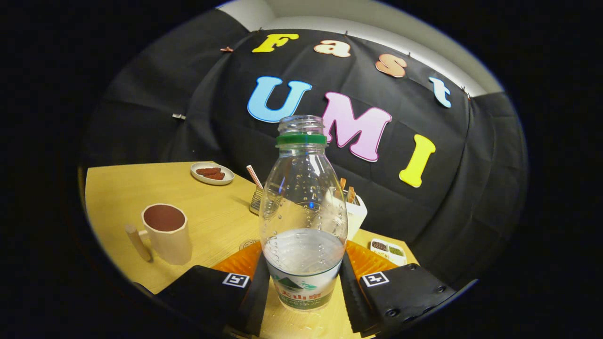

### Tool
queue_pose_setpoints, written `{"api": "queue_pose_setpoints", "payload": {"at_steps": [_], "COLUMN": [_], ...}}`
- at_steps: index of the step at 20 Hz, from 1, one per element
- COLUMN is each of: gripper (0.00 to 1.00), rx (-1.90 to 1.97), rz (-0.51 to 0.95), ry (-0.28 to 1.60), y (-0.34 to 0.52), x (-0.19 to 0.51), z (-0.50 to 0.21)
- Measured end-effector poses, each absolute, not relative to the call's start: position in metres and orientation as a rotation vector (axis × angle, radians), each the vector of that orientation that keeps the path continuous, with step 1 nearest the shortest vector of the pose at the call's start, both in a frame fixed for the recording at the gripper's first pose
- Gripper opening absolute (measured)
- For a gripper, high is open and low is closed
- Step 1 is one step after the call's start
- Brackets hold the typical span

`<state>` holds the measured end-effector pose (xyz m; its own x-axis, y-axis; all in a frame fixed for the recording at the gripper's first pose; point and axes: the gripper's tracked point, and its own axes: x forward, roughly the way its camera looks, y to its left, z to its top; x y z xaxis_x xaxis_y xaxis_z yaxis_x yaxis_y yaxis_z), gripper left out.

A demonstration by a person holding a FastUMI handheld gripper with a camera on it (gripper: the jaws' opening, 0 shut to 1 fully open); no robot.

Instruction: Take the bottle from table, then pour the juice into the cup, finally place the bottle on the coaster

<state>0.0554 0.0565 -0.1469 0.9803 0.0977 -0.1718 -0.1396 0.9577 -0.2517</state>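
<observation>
I have a booth in front of me, walled in black quilted cloth, with a strip of pale wall showing above the cloth's top edge. Below it runs a light wooden table (212, 221) with a fine grain, tilted in my view so that its far edge meets the cloth.

My gripper (304, 282) sits low over the table with its two fingers closed in against the sides of a clear plastic bottle (304, 212); both press on its lower body, at the level of the label, so I have it clamped. The bottle stands upright between the fingers, uncapped, with a green ring under its open neck. Clear liquid fills roughly the lower third, and droplets cling to the inside of the empty part above.

Ahead of the fingers and off to the left stands a cream mug (166, 233) with a straight peg-like handle and a dark reddish-brown inside; it is well apart from the bottle. Just ahead of the left finger, beside the bottle, I see the rim of a small round coaster (247, 244) lying flat on the wood.

Farther back, a white plate (212, 173) holds a few brown pieces. Behind the bottle are a wire holder (256, 200) with a striped straw and a white container (356, 214) with sticks. To the right lies a small divided tray (388, 250) of seeds or spices.
</observation>
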Motion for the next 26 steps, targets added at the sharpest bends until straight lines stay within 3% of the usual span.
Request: {"api": "queue_pose_setpoints", "payload": {"at_steps": [8, 26], "gripper": [0.70, 0.70], "rx": [-0.542, -0.962], "rz": [0.137, 0.186], "ry": [0.180, 0.207], "y": [0.072, 0.107], "x": [0.050, 0.060], "z": [-0.127, -0.157]}}
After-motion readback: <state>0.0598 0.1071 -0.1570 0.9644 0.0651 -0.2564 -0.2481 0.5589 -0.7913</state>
